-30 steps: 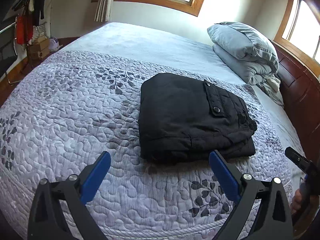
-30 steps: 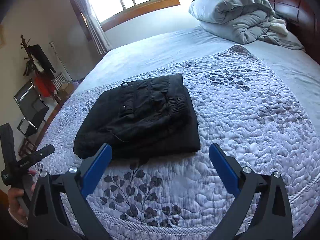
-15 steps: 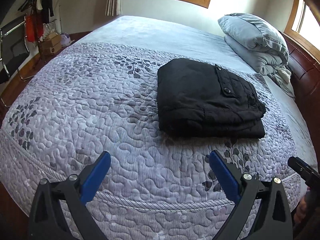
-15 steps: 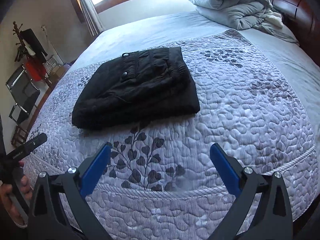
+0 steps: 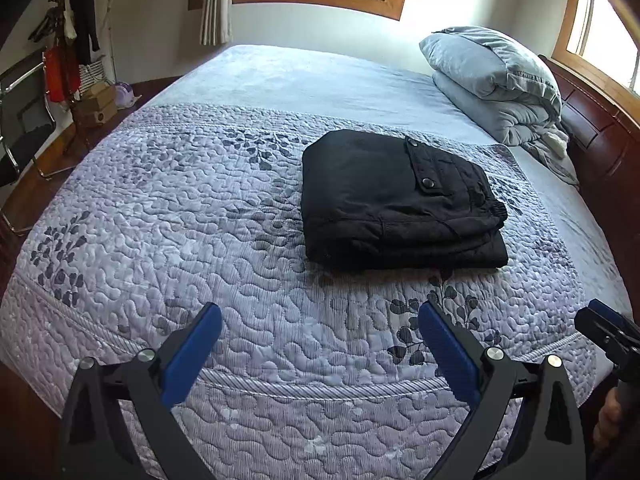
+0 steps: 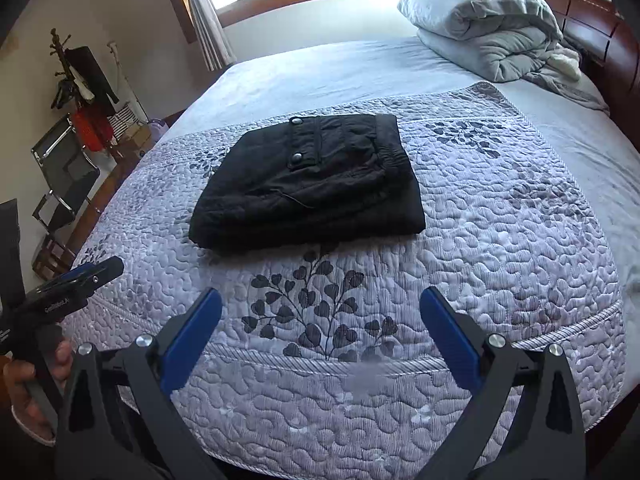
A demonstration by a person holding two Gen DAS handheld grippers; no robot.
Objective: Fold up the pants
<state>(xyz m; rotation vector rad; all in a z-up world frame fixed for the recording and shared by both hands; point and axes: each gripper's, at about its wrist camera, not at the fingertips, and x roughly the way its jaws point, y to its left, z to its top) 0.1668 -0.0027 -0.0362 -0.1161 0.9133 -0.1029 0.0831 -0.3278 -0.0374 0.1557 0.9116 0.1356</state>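
We have drawn both spread, empty grippers, left gripper [image 5: 320, 336] and right gripper [image 6: 320, 312], back from the folded pants [image 5: 396, 200], so folding looks finished.

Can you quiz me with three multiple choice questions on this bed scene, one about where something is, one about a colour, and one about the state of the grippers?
1. Where do the pants lie?
A. On the quilted bedspread
B. On the floor
C. On the grey bedding pile

2. What colour are the pants?
A. Grey
B. Black
C. Red

3. How do the left gripper and right gripper stand?
A. Both shut on the pants
B. One open, one shut
C. Both open, holding nothing

Answers:
1 A: the folded bundle sits flat on the patterned bedspread, apart from the bedding pile by the headboard.
2 B: the fabric is black against the pale quilt.
3 C: in each wrist view the blue pads stand wide apart, with only bedspread between them.
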